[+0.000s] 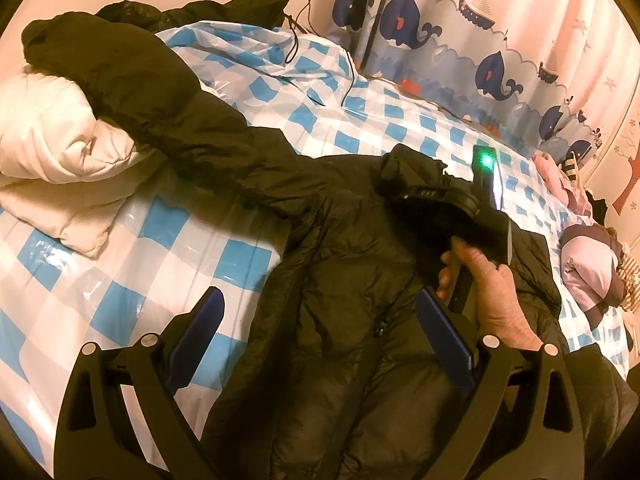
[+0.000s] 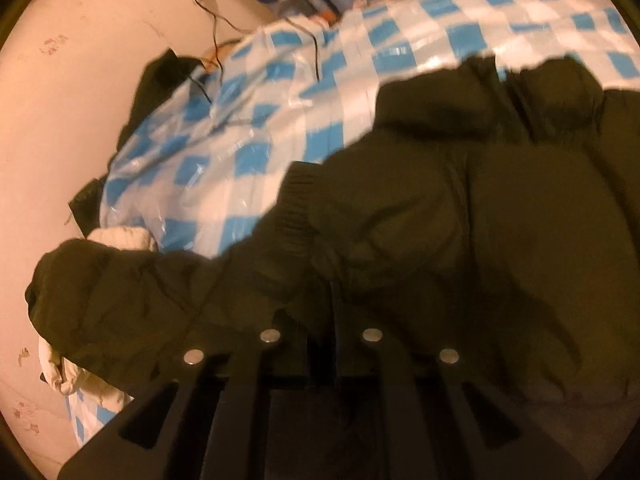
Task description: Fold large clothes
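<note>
Sprawling across the blue-checked bed cover [image 1: 120, 264] from upper left to bottom centre, the black padded jacket [image 1: 344, 320] lies under the left gripper [image 1: 320, 320], its jaws wide apart, while the right gripper [image 2: 322, 280] is clamped on the jacket's dark fabric.
</note>
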